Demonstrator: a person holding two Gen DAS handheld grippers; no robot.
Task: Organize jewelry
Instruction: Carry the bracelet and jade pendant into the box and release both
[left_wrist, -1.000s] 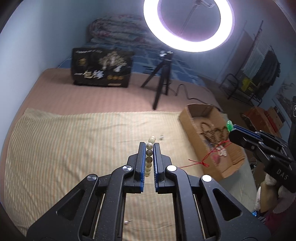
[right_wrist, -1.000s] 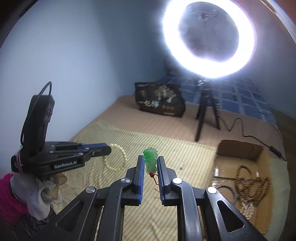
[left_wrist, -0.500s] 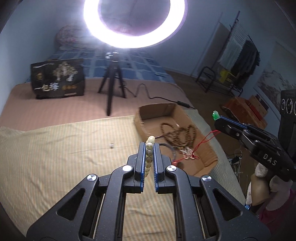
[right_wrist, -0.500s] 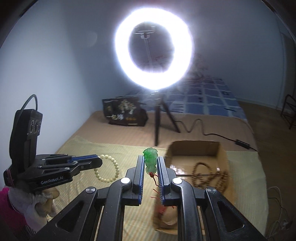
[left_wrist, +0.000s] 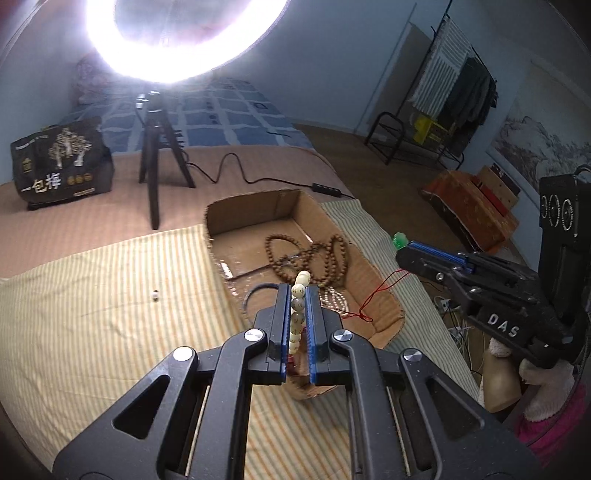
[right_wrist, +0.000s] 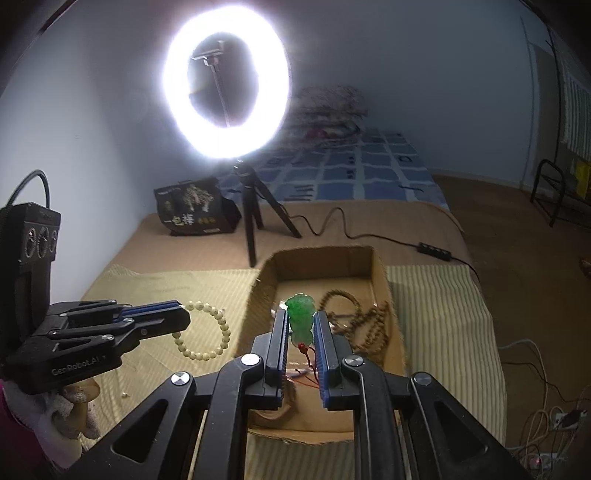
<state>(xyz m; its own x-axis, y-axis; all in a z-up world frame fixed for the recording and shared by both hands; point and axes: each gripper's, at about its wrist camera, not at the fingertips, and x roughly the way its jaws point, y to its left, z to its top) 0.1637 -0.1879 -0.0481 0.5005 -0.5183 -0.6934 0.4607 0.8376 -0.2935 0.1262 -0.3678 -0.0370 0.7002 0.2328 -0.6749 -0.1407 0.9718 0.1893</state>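
Observation:
My left gripper (left_wrist: 298, 295) is shut on a cream bead bracelet (left_wrist: 297, 314), held above the near end of a cardboard box (left_wrist: 243, 210). The bracelet hangs as a loop in the right wrist view (right_wrist: 207, 332) beside the left gripper (right_wrist: 181, 317). My right gripper (right_wrist: 301, 317) is shut on a green jade pendant (right_wrist: 301, 317) with a red cord (right_wrist: 308, 360), above the box (right_wrist: 321, 258). The pendant (left_wrist: 399, 240) and its cord (left_wrist: 376, 291) also show at the right gripper (left_wrist: 402, 251) in the left wrist view. Brown bead strings (left_wrist: 314, 254) lie in the box.
A ring light on a tripod (left_wrist: 155, 166) stands behind the box, its cable (left_wrist: 240, 177) trailing right. A black printed bag (left_wrist: 61, 162) sits at the back left. A small loose bead (left_wrist: 155, 295) lies on the striped cloth (left_wrist: 92, 314). Floor clutter at right.
Both grippers have swung right toward the box and now hover over it, each still holding its piece. The box looks larger and nearer in both views.

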